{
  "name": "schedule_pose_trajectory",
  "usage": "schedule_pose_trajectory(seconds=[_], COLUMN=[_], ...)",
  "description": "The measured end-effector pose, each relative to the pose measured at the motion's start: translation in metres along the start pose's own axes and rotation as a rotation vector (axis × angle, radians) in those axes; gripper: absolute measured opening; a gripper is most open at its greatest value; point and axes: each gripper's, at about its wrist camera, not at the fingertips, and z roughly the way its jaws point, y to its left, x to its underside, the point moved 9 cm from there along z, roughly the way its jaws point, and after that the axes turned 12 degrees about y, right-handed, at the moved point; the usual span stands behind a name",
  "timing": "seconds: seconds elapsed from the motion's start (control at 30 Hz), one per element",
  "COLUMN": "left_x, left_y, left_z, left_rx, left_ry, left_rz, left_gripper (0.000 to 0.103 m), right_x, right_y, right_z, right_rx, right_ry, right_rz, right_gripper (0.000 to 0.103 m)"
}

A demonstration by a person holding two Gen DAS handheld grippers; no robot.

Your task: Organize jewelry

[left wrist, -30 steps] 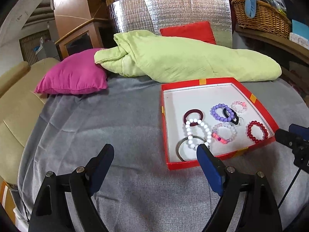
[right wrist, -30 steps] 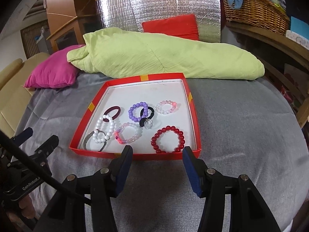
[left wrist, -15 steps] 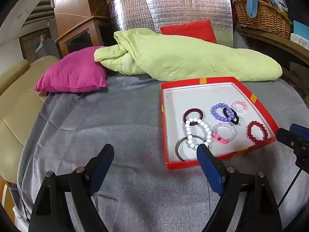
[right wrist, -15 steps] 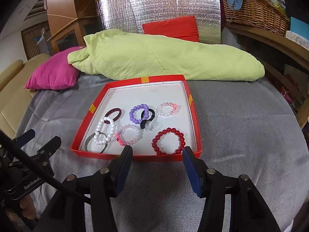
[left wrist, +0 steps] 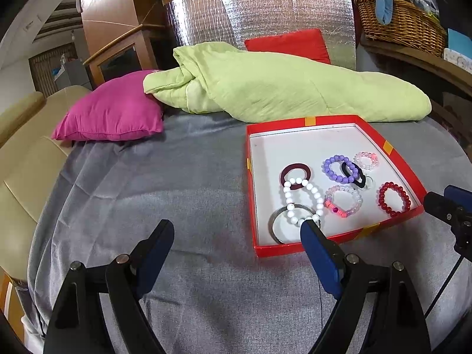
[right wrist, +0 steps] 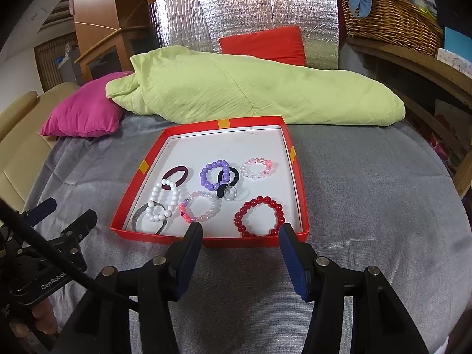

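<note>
A red box lid [left wrist: 306,247] [right wrist: 206,240] with a white floor lies on the grey cloth and holds several bracelets: red beads [right wrist: 259,216] [left wrist: 394,199], white beads [right wrist: 163,203] [left wrist: 302,200], purple beads [right wrist: 214,174], pale pink beads [right wrist: 256,168], a pink-and-clear one [right wrist: 200,210], a maroon band [right wrist: 175,173], a black tie [right wrist: 227,180] and a silver bangle [right wrist: 147,218]. My left gripper [left wrist: 236,228] is open and empty, just left of the lid's near corner. My right gripper [right wrist: 240,230] is open and empty at the lid's near edge, in front of the red beads.
A green quilt [right wrist: 250,94], a magenta cushion [left wrist: 112,118] and a red cushion [right wrist: 262,45] lie behind the lid. A wicker basket [right wrist: 392,17] stands on a wooden shelf at right. A beige sofa arm [left wrist: 17,159] is at left.
Both grippers have eased slightly forward and lower toward the lid; the right one's fingertips now overlap its near edge. Nothing was picked up.
</note>
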Motion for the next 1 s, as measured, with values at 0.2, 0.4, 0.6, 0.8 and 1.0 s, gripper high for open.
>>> schedule_pose_trajectory(seconds=[0.2, 0.4, 0.6, 0.8, 1.0], left_x=[0.0004, 0.0007, 0.0013, 0.0017, 0.0026], left_y=[0.0001, -0.0005, -0.001, -0.0017, -0.0025], left_z=[0.0003, 0.0006, 0.001, 0.0013, 0.0013], left_rx=[-0.002, 0.001, 0.001, 0.003, 0.001], left_ry=[0.005, 0.007, 0.01, 0.014, 0.016], left_rz=[0.003, 0.006, 0.008, 0.011, 0.014], left_gripper=[0.088, 0.088, 0.088, 0.088, 0.088], right_x=[-0.0001, 0.0001, 0.001, 0.0012, 0.0011], right_y=[0.0004, 0.0008, 0.0015, 0.0015, 0.0017], right_z=[-0.0002, -0.0003, -0.0008, -0.0009, -0.0007], right_rx=[0.0, -0.002, -0.002, -0.002, -0.002], right_ry=[0.001, 0.0, 0.0, 0.002, 0.003], right_rz=[0.0, 0.0, -0.001, -0.001, -0.001], right_gripper=[0.058, 0.058, 0.058, 0.058, 0.058])
